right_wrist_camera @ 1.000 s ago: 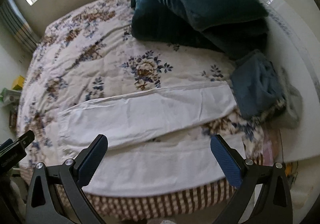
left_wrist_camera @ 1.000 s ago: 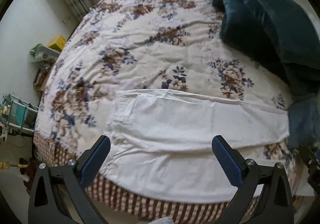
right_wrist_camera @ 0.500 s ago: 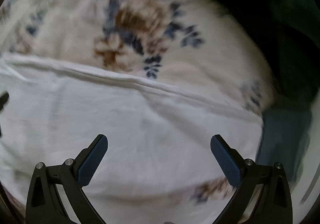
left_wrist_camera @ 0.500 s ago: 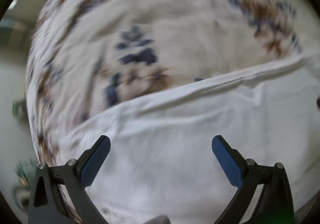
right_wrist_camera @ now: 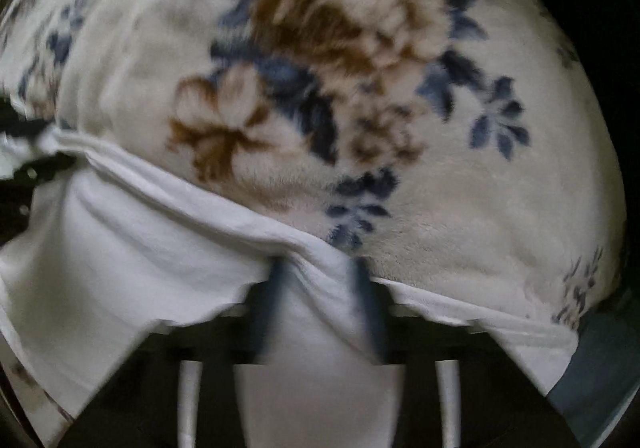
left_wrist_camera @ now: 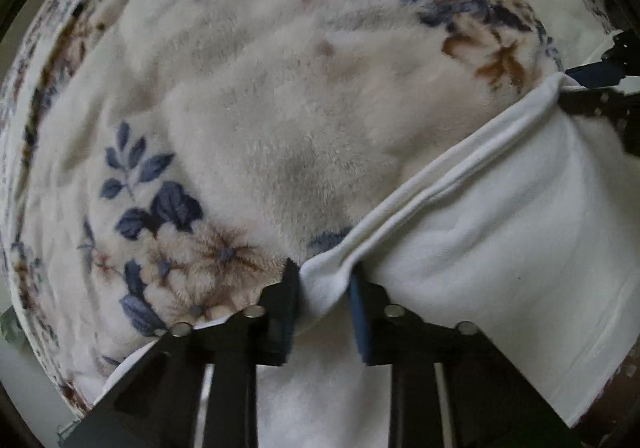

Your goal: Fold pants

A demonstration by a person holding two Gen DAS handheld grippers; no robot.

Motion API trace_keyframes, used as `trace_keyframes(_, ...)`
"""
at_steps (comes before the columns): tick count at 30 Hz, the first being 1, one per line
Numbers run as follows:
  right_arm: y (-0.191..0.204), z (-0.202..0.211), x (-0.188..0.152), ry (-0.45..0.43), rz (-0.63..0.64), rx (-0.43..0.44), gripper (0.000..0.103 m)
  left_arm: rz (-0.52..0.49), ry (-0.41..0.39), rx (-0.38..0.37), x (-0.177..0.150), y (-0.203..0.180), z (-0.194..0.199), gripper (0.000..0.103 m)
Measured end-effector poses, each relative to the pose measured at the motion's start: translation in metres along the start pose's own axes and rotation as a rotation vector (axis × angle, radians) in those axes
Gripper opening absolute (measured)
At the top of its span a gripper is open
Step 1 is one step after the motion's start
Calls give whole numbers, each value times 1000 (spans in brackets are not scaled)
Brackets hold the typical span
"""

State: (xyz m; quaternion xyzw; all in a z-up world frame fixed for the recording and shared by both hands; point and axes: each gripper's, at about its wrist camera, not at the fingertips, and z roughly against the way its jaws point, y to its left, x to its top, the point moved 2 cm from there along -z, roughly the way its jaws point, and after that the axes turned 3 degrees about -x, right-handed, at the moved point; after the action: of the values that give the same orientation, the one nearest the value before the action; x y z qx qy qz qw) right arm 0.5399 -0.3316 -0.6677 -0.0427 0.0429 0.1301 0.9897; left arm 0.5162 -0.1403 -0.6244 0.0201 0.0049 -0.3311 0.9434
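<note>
White pants (left_wrist_camera: 500,216) lie on a floral fleece blanket (left_wrist_camera: 260,120). My left gripper (left_wrist_camera: 323,290) is shut on the far edge of the pants near the waist end, with a fold of white cloth pinched between its blue pads. My right gripper (right_wrist_camera: 320,288) is shut on the same far edge of the pants (right_wrist_camera: 140,240) further toward the leg end. The edge stretches taut between the two grippers. The right gripper also shows at the right edge of the left wrist view (left_wrist_camera: 600,88), and the left gripper at the left edge of the right wrist view (right_wrist_camera: 28,156).
The floral blanket (right_wrist_camera: 360,68) fills the far side of both views. A dark blue-grey cloth (right_wrist_camera: 592,364) lies at the lower right of the right wrist view. The bed's checked edge (left_wrist_camera: 616,376) shows at lower right of the left wrist view.
Both grippers dropped from above the bed down to the pants' far edge. Both went from wide open to shut on the cloth.
</note>
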Motion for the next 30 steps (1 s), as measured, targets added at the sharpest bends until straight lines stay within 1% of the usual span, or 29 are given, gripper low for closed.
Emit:
trace_keyframes(2, -5, 4, -6, -22, -46, 17, 15, 25, -38, 6, -7, 2, 14, 13)
trace_keyframes(4, -9, 11, -14, -51, -73, 20, 13, 58, -84, 2, -22, 3, 35, 11)
trace_keyframes(6, -16, 22, -28, -88, -115, 43, 9, 98, -121, -4, -37, 6, 59, 10)
trace_keyframes(10, -24, 49, -58, -160, -165, 55, 7, 170, -187, 9, -72, 2, 111, 10)
trace_keyframes(11, -24, 58, -69, -175, -173, 52, 7, 188, -200, 12, -78, -2, 117, 9)
trace_keyframes(13, -20, 76, -91, -205, -186, 38, 7, 249, -222, 8, -108, -13, 141, 9)
trace_keyframes(14, -18, 86, -105, -220, -197, 37, 7, 281, -223, -4, -122, -30, 139, 9)
trace_keyframes(15, -1, 102, -119, -231, -205, 32, 7, 318, -227, -7, -138, -48, 143, 9)
trace_keyframes(16, 11, 117, -132, -241, -216, 32, 7, 345, -231, -11, -148, -54, 149, 9)
trace_keyframes(17, 22, 131, -152, -251, -232, 40, 7, 390, -225, -32, -172, -64, 159, 9)
trace_keyframes(18, 44, 146, -176, -258, -243, 44, 7, 426, -215, -47, -170, -75, 144, 9)
trace_keyframes(20, 60, 157, -212, -260, -272, 64, 7, 509, -177, -94, -207, -92, 141, 9)
trace_keyframes(21, 69, 162, -237, -254, -283, 69, 7, 534, -154, -110, -209, -101, 132, 9)
trace_keyframes(22, 77, 161, -255, -242, -292, 73, 7, 560, -124, -127, -218, -110, 121, 9)
trace_keyframes(23, 85, 157, -272, -227, -300, 73, 7, 596, -77, -161, -237, -120, 108, 9)
trace_keyframes(24, 94, 148, -294, -205, -303, 73, 7, 615, -47, -190, -244, -125, 99, 8)
trace_keyframes(25, 101, 138, -308, -181, -309, 73, 7, 649, -5, -229, -260, -132, 82, 8)
trace_keyframes(26, 108, 124, -322, -149, -318, 75, 7, 672, 27, -251, -271, -138, 66, 8)
trace_keyframes(28, 122, 97, -344, -92, -321, 71, 7, 694, 60, -260, -281, -145, 41, 8)
trace_keyframes(30, 138, 72, -357, -52, -293, 56, 7, 705, 79, -265, -286, -145, 17, 8)
